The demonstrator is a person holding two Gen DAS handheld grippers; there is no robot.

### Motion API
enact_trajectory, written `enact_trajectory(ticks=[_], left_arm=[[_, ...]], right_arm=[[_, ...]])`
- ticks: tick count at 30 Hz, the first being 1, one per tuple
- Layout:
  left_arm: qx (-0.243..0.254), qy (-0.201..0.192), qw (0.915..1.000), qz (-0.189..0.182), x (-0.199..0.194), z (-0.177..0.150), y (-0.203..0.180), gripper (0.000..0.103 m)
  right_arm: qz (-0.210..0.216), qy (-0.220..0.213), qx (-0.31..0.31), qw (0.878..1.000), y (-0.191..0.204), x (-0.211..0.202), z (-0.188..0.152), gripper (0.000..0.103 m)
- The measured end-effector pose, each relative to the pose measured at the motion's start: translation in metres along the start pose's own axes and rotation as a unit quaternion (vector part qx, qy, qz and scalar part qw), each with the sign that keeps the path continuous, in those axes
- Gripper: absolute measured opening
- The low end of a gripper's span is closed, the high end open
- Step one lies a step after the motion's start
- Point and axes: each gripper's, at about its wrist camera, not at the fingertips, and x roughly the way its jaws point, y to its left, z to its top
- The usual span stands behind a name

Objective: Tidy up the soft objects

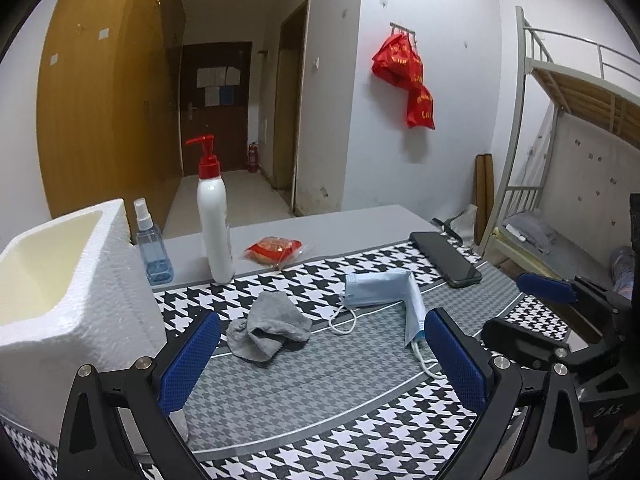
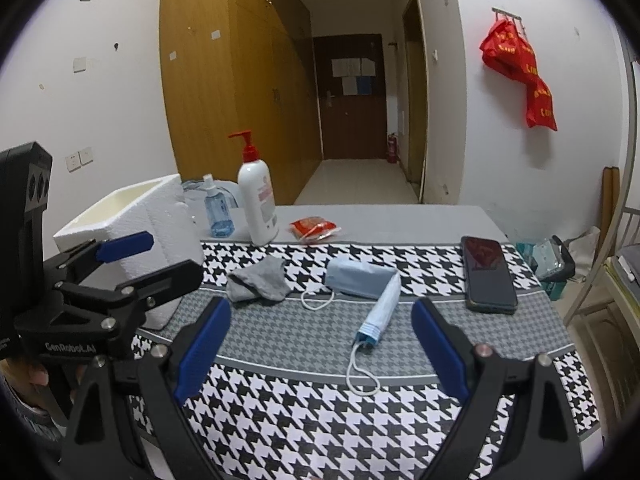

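A crumpled grey sock [image 1: 269, 326] [image 2: 258, 280] lies on the houndstooth cloth, with a folded light-blue face mask [image 1: 386, 290] [image 2: 366, 286] to its right. A white foam box [image 1: 60, 280] [image 2: 132, 220] stands open-topped at the left. My left gripper [image 1: 320, 364] is open and empty, just short of the sock and mask; it also shows in the right wrist view [image 2: 148, 256]. My right gripper [image 2: 320, 356] is open and empty, near the mask's lower end; it also shows in the left wrist view [image 1: 532, 308].
A white pump bottle [image 1: 214, 216] [image 2: 256, 196], a small blue spray bottle [image 1: 150, 244] [image 2: 216, 210] and a red snack packet [image 1: 272, 250] [image 2: 314, 228] stand behind the cloth. A black phone [image 1: 446, 258] [image 2: 488, 274] lies at right. The table's right edge drops toward a bunk bed [image 1: 568, 128].
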Motion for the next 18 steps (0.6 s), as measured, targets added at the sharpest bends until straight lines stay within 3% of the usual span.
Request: enact_trajectory(ticks=[18], left_arm=[[-0.006, 0.083, 0.9962, 0.024, 0.062, -0.005, 0.013, 0.102]], right_arm=[[-0.002, 0.047, 0.035, 0.998, -0.029, 0.039, -0.002, 0.094]])
